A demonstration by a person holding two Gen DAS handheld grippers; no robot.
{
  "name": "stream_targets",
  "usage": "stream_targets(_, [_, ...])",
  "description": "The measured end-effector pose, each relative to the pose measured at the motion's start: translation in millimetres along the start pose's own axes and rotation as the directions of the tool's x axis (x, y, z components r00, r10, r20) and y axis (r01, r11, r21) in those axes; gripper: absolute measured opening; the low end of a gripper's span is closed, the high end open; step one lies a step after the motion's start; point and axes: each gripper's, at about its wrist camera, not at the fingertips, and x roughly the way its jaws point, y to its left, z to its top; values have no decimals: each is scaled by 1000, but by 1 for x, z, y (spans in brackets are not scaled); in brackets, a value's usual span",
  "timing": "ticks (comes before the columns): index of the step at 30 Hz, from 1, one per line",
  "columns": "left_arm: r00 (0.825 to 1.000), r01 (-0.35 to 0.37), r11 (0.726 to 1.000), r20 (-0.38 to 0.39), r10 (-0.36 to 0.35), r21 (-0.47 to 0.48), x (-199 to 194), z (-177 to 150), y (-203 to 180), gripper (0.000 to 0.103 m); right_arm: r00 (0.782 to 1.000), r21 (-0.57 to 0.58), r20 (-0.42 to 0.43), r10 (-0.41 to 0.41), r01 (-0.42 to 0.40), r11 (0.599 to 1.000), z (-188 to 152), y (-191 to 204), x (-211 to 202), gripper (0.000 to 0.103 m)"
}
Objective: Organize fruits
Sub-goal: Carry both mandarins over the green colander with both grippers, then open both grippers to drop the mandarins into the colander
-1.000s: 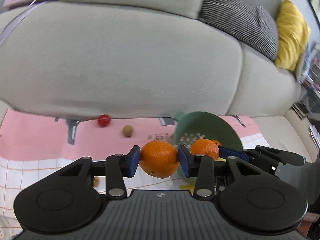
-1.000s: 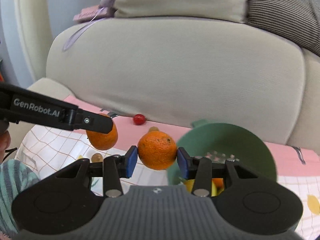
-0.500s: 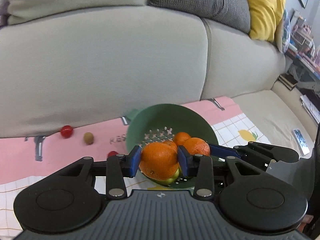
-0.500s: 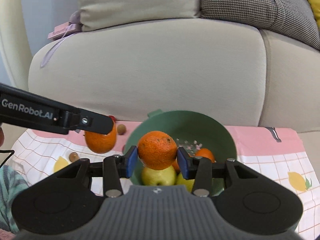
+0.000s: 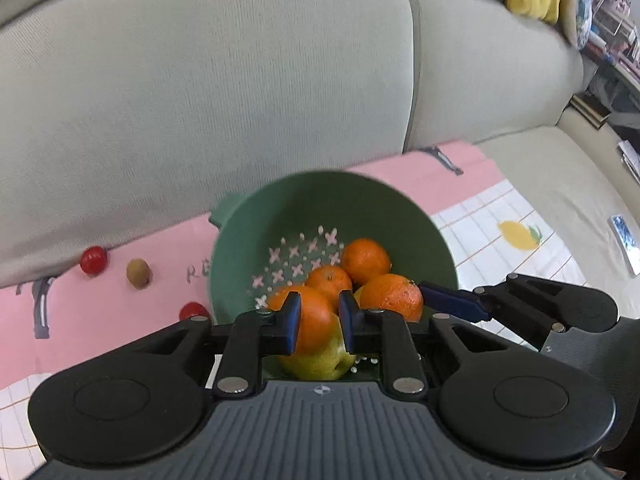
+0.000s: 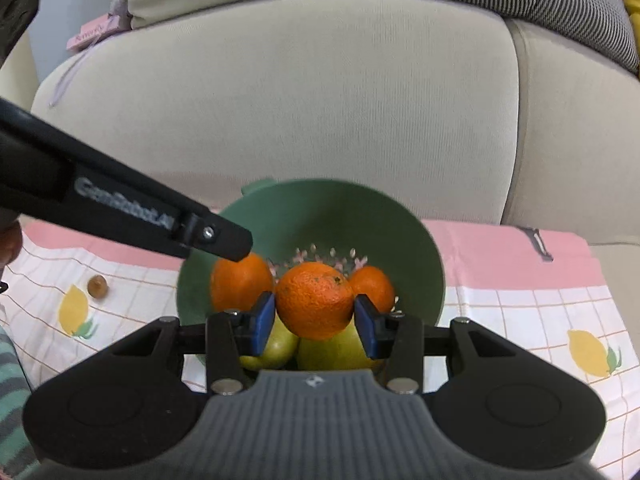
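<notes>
A green colander [image 5: 392, 216] [image 6: 404, 220] sits on a pink and checked cloth against the sofa, holding several oranges and green apples. My left gripper [image 5: 319, 320] is over its near rim, shut on an orange [image 5: 316, 320] that sits above a green apple [image 5: 320, 362]. My right gripper [image 6: 316, 320] is shut on another orange [image 6: 314, 300] just above the fruit pile; it also shows in the left wrist view [image 5: 394, 296]. The left gripper's finger [image 6: 216, 236] crosses the right wrist view above its orange [image 6: 240, 284].
On the cloth left of the colander lie two red cherry tomatoes [image 5: 93, 261] [image 5: 192, 311] and a small brown fruit [image 5: 138, 273]. Another brown fruit [image 6: 97, 286] lies on the checked part. The beige sofa back [image 5: 200, 100] rises right behind.
Both grippers moved forward and down over the colander, each still carrying its orange; the oranges now sit low over the fruit pile inside.
</notes>
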Motion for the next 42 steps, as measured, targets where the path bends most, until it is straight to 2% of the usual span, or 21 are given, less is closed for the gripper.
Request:
stream_targets(4, [1000, -2, 1000, -28, 3, 5, 9, -7, 1, 24, 1000, 0, -24, 3, -3, 1000, -4, -3, 10, 41])
stream_targets(9, [999, -23, 1000, -45, 23, -13, 9, -15, 9, 24, 1000, -40, -11, -6, 6, 999, -3, 2, 13, 41])
stream_targets(22, [998, -54, 996, -18, 53, -73, -6, -24, 35, 41, 1000, -103, -2, -17, 17, 994, 16, 10, 23, 40])
stream_targets(23, [998, -59, 995, -17, 58, -75, -7, -24, 36, 43, 1000, -112, -2, -19, 19, 994, 16, 11, 23, 38])
stream_targets(25, [998, -69, 994, -15, 68, -80, -9, -26, 40, 45, 999, -132, -14, -29, 27, 991, 20, 12, 31, 27])
stream_targets(30, [997, -79, 991, -22, 77, -105, -13, -30, 53, 46, 998, -174, -42, -43, 35, 984, 30, 19, 46, 24])
stream_targets(42, [997, -74, 989, -1, 74, -131, -25, -34, 64, 50, 994, -183, -59, -90, 78, 980, 35, 25, 49, 28])
